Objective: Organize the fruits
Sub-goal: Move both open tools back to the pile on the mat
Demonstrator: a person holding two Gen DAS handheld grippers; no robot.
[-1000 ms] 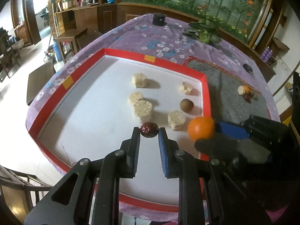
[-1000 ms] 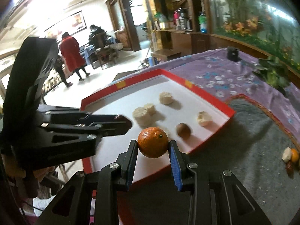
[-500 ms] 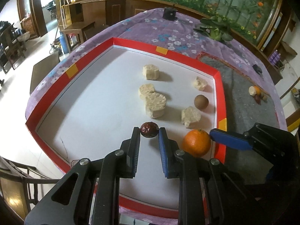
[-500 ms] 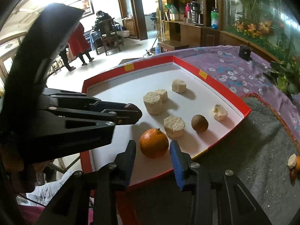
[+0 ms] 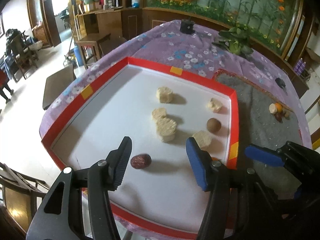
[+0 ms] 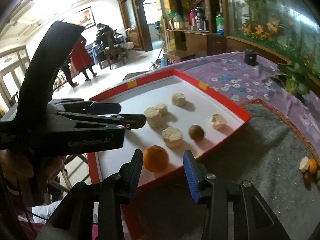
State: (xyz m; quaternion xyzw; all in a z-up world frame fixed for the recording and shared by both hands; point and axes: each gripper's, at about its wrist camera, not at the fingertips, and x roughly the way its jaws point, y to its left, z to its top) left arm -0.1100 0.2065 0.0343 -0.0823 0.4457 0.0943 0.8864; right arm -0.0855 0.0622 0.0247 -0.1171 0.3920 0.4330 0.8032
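Both my hand-held grippers, left (image 5: 158,156) and right (image 6: 163,167), have just opened, releasing; the date (image 5: 140,161) lies lengthwise across the left jaws.

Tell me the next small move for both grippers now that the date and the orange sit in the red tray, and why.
Probably lift both grippers clear and swing toward the small pile of fruit left on the grey mat. The left gripper has just opened and the red date lies free on the red tray; the right gripper has just opened too, the orange resting untouched between its fingers.
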